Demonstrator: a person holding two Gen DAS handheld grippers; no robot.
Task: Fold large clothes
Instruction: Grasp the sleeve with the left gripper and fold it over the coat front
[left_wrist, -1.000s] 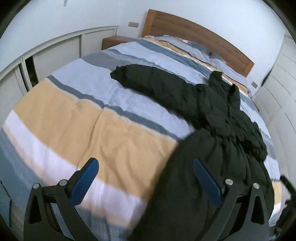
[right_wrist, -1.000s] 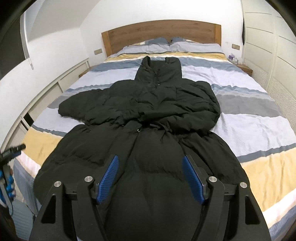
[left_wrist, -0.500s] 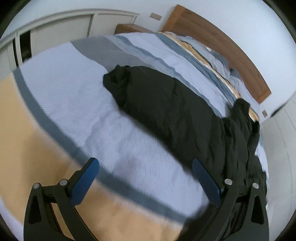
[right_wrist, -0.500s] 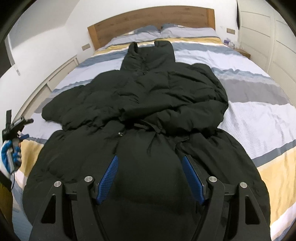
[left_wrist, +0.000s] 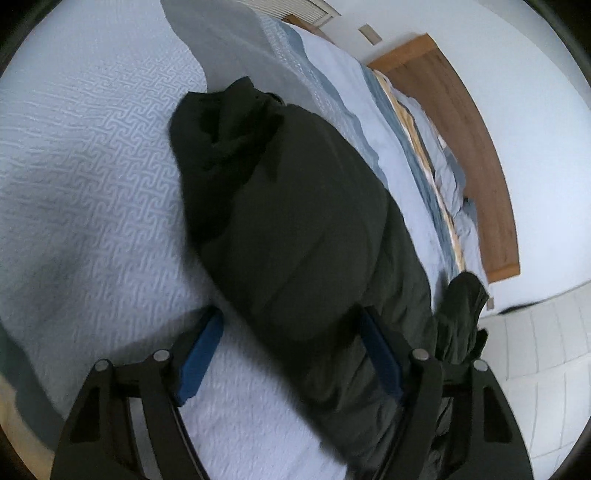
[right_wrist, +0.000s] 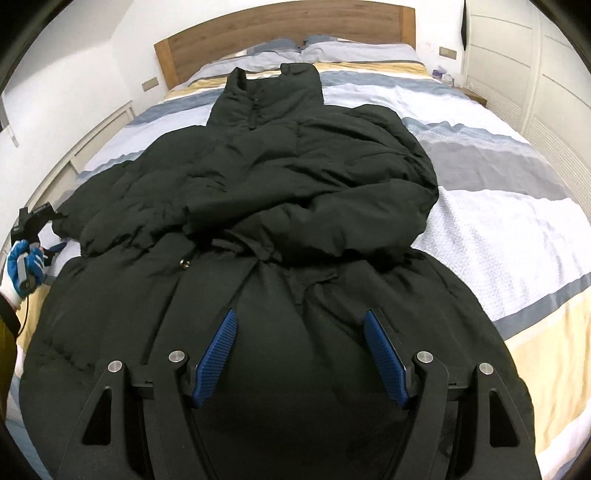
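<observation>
Plainly soft and bulky: black puffer coat (right_wrist: 280, 206) spread face-up along striped bed (right_wrist: 509, 236), collar toward headboard (right_wrist: 280, 29). Probably light, slippery, springy; best pinched at sleeve cuff (left_wrist: 225, 122) or hem. Left tool (left_wrist: 291, 365) just been closing, straddling the sleeve, not pinching. Right tool (right_wrist: 299, 358) open above hem.

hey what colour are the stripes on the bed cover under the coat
Pale blue, grey, white and yellow stripes on the bed cover, clearest in the right wrist view.
</observation>
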